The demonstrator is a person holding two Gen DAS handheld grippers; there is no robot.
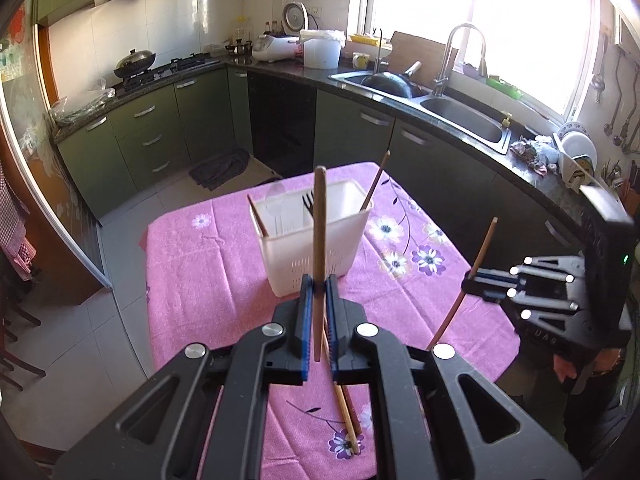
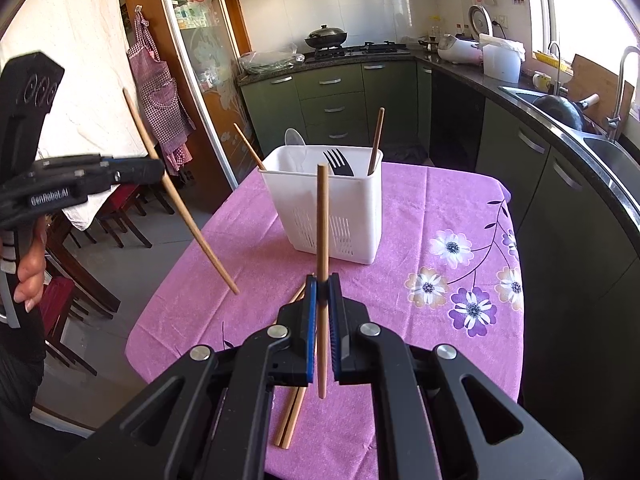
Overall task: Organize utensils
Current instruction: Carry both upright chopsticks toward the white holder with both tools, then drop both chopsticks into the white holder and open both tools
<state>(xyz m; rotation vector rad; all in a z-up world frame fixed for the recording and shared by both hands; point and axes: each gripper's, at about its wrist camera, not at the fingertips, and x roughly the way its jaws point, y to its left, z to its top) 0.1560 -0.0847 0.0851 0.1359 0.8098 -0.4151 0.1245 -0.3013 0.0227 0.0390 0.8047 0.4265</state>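
Each gripper is clamped on one chopstick, lifted clear of the pink tablecloth (image 1: 192, 264): the left gripper (image 1: 319, 285) pinches a darker chopstick (image 1: 319, 248), the right gripper (image 2: 322, 289) a lighter chopstick (image 2: 322, 220). The white utensil holder (image 2: 340, 216) stands at the far middle, already holding a fork (image 2: 338, 162), a spoon and sticks. Two loose chopsticks (image 2: 290, 420) lie near. The carrying step seems under way; next, tip each stick over the holder's rim and release.
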